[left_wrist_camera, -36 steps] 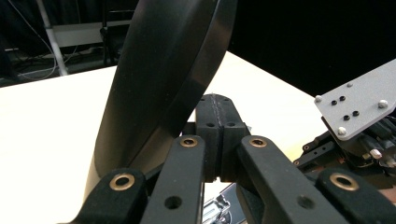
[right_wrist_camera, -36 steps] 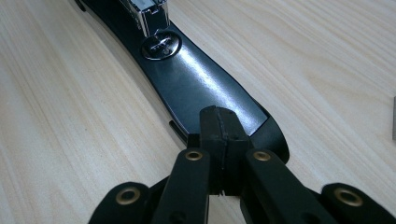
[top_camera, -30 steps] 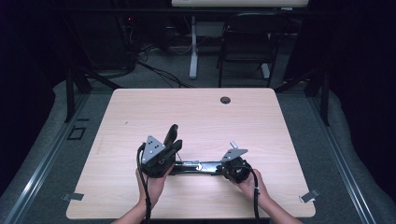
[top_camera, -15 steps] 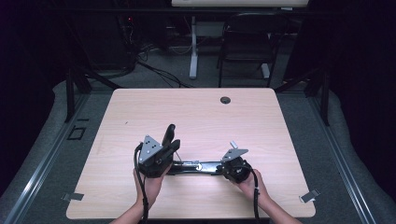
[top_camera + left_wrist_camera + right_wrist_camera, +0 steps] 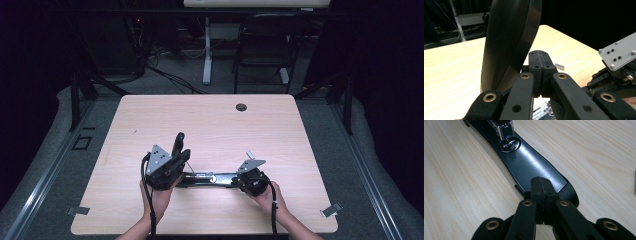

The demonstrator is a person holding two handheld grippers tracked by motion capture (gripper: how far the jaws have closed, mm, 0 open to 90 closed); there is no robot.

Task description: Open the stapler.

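Pale wooden table [image 5: 210,120] in a dark room, black stapler [image 5: 207,178] opened flat near its front edge (lid raised), left gripper [image 5: 540,65] jaws together beside lid, right gripper [image 5: 541,188] jaws together over the base's end.

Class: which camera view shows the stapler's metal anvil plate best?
The right gripper view: the anvil plate sits close and sharp on the stapler's base. The high view shows the stapler small; the left gripper view shows its raised arm.

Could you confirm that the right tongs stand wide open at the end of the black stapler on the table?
Not quite: the right tongs are shut, pads together, at the end of the black stapler on the table. The right gripper view shows it.
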